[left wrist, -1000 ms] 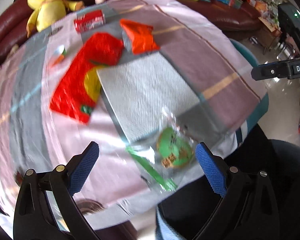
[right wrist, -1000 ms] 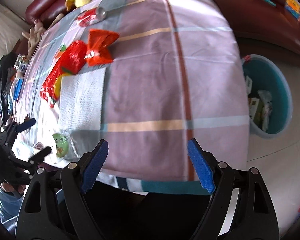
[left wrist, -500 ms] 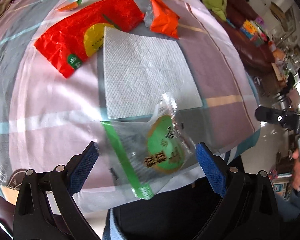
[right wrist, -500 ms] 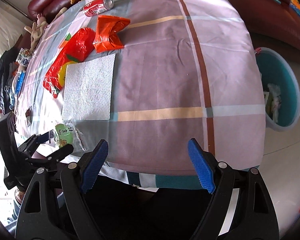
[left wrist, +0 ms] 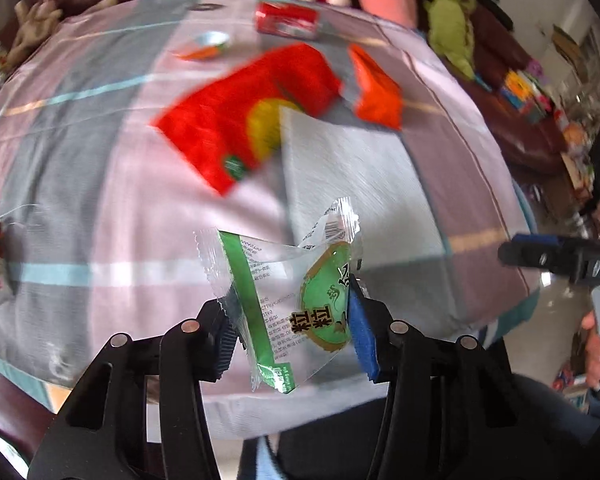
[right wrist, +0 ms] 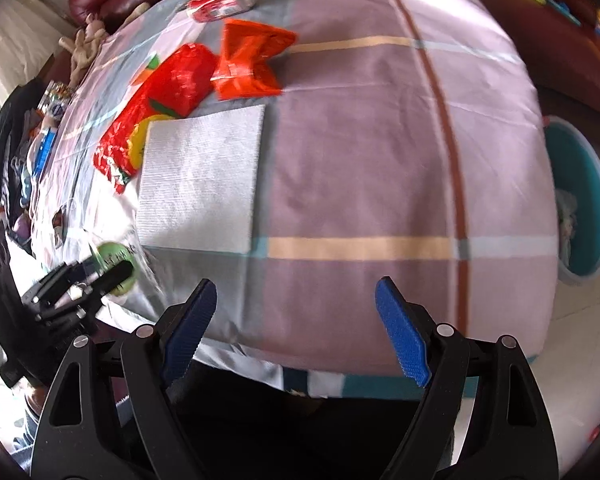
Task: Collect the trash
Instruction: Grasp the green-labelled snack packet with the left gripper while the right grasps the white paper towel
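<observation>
- The left gripper (left wrist: 290, 320) is pinching the clear and green snack wrapper (left wrist: 284, 300) between its blue pads, holding it near the front edge of the table (left wrist: 100, 200); most of the wrapper is standing up out of the jaws, with its lower corner hanging below them.
- The wrapper is looking very light, thin, crinkly and slippery, so I judge a grip across the flat middle, as here, is holding better than one on a loose corner, which could slide out.
- The right gripper (right wrist: 296, 320) is hanging wide open and empty over the near table edge.
- Just beyond, a white paper towel (left wrist: 352, 176) is lying flat; being soft and limp, it probably needs pinching at an edge.
- Past it, a big red bag (left wrist: 236, 128) is lying partly under the towel, and an orange packet (left wrist: 376, 92) is sitting just beside both.
- Farther back, a red can (left wrist: 286, 24) is lying on its side; it looks stiff and likely to roll.
- Off the table's right side, a teal bin (right wrist: 584, 200) is standing on the floor with some rubbish inside, the likely place for the wrapper.
</observation>
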